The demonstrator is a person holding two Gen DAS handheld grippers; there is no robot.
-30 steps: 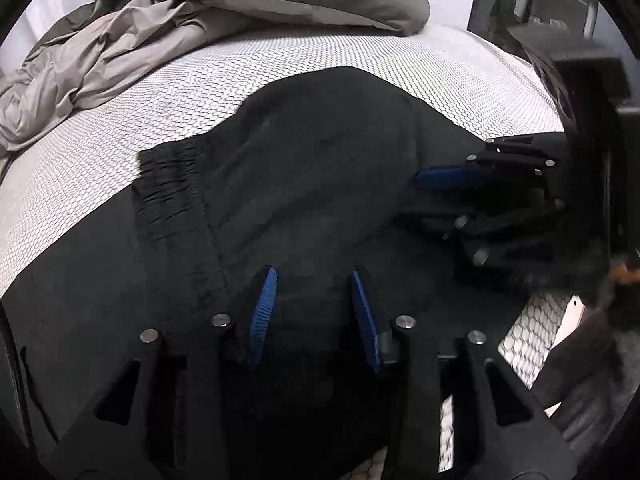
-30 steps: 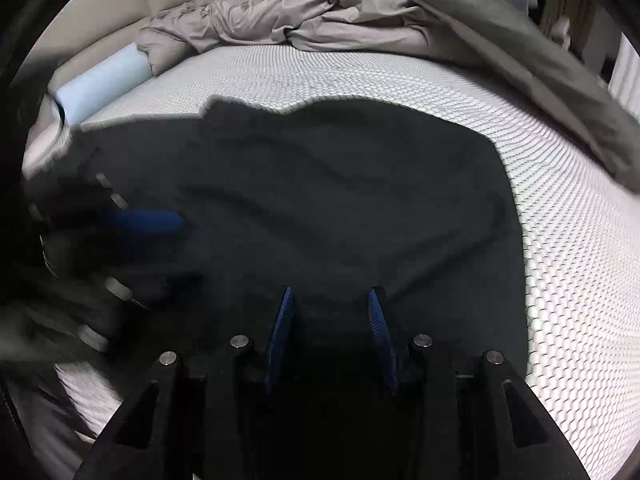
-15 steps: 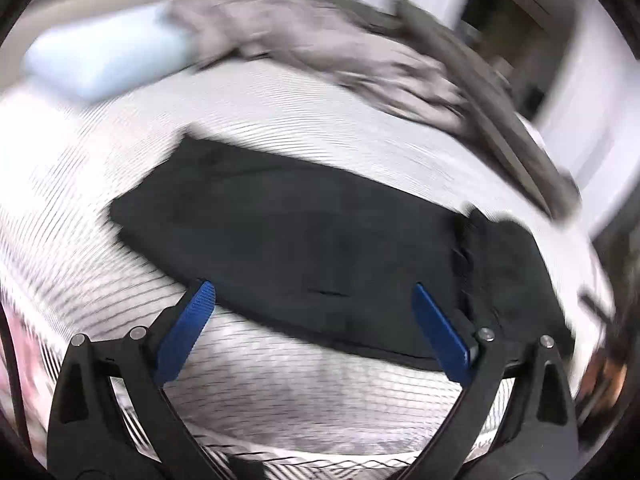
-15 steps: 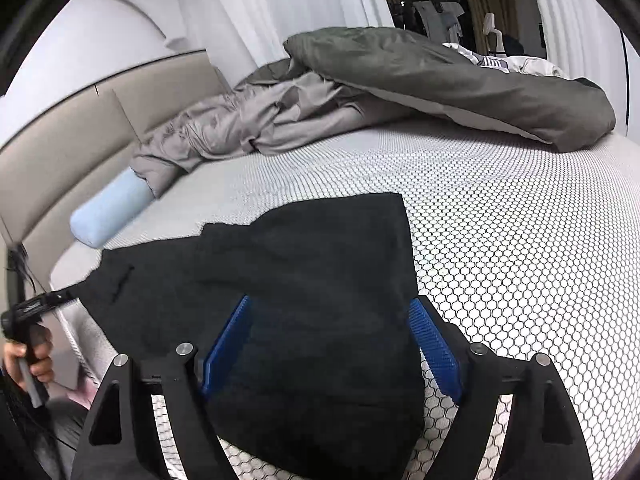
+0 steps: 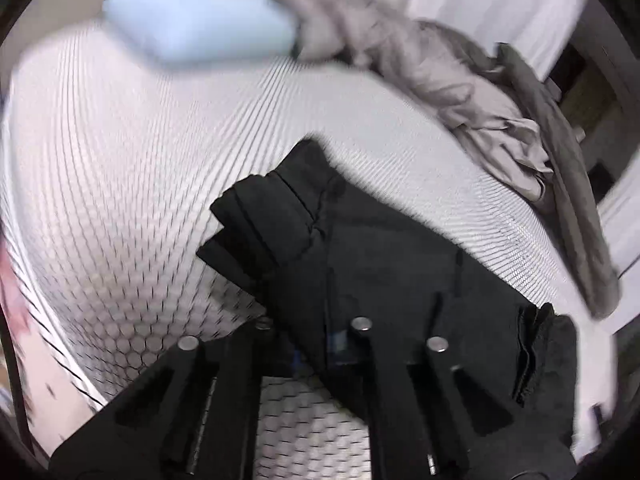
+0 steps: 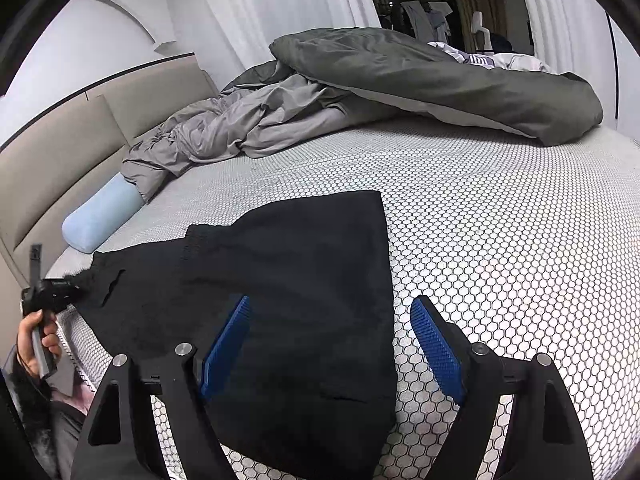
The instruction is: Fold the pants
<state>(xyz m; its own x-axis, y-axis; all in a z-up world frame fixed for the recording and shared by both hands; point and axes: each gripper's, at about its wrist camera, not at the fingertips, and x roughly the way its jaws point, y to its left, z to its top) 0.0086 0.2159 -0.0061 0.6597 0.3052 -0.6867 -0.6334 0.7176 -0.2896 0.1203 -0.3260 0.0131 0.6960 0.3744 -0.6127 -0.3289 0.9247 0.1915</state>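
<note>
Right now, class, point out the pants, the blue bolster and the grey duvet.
pants (image 6: pixel 304 264): right wrist view, middle of the black cloth.
blue bolster (image 6: pixel 100 216): right wrist view, middle of its side.
grey duvet (image 6: pixel 440 80): right wrist view, dark top fold.

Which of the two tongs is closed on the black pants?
The left tongs: closed on the edge of the black pants. The right tongs stand wide open above the pants, gripping nothing.

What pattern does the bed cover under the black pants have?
The bed cover is white with a dark honeycomb pattern, clearest in the right wrist view.
</note>
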